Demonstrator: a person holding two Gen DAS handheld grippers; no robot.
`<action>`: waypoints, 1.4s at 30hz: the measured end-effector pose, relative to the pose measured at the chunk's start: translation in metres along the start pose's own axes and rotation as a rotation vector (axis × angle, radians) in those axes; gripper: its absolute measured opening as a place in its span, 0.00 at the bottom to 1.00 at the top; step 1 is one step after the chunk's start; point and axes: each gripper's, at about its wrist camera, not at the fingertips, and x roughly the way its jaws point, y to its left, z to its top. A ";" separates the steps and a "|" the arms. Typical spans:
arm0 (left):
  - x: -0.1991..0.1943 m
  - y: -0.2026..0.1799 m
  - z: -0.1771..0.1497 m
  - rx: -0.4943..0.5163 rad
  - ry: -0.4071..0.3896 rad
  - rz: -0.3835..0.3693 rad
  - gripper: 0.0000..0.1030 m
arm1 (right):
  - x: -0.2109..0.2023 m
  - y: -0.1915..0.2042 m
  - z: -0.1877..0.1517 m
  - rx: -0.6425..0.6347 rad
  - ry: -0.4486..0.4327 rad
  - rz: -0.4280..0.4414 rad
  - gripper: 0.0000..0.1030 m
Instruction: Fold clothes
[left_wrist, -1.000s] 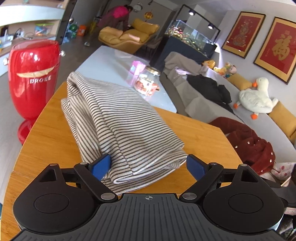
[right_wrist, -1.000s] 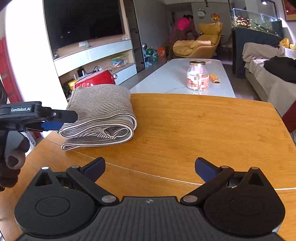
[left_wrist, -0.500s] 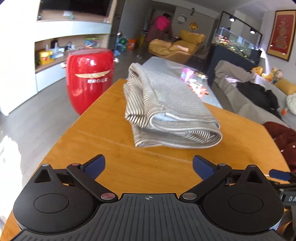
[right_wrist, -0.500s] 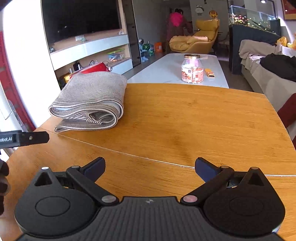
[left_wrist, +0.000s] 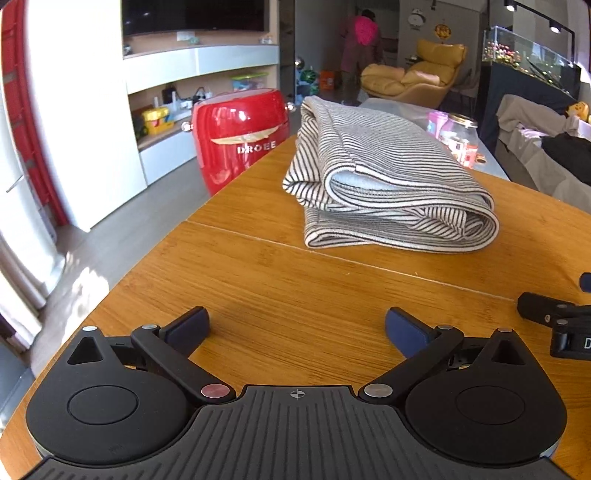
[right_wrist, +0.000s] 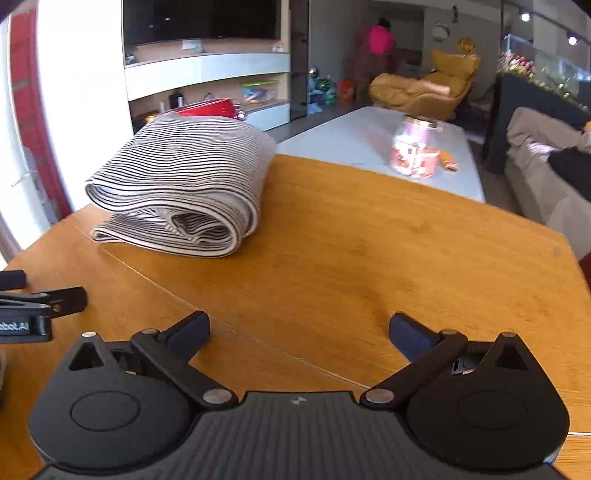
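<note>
A folded black-and-white striped garment (left_wrist: 384, 184) lies on the wooden table (left_wrist: 295, 288), at its far side. It also shows in the right wrist view (right_wrist: 184, 184), at the far left. My left gripper (left_wrist: 297, 325) is open and empty, well back from the garment over bare wood. My right gripper (right_wrist: 299, 328) is open and empty too, back from the garment and to its right. Each gripper's body shows at the edge of the other's view.
A red DROEE appliance (left_wrist: 240, 136) stands on the floor beyond the table's left edge. A glass jar (right_wrist: 415, 155) sits on a white low table (right_wrist: 351, 144) behind. A sofa (right_wrist: 546, 177) runs along the right.
My left gripper has pulled back from the garment, where its open fingers flanked the near edge, and swung round. My right gripper has drawn back slightly. The garment has stayed folded in place.
</note>
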 end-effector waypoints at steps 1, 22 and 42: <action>0.001 -0.001 0.001 -0.005 -0.002 0.007 1.00 | 0.000 0.000 0.001 -0.002 0.000 0.003 1.00; 0.010 -0.011 0.007 -0.033 -0.004 0.038 1.00 | 0.003 -0.003 0.005 0.050 -0.001 -0.060 1.00; 0.010 -0.011 0.007 -0.033 -0.004 0.037 1.00 | 0.004 -0.002 0.005 0.051 -0.002 -0.060 1.00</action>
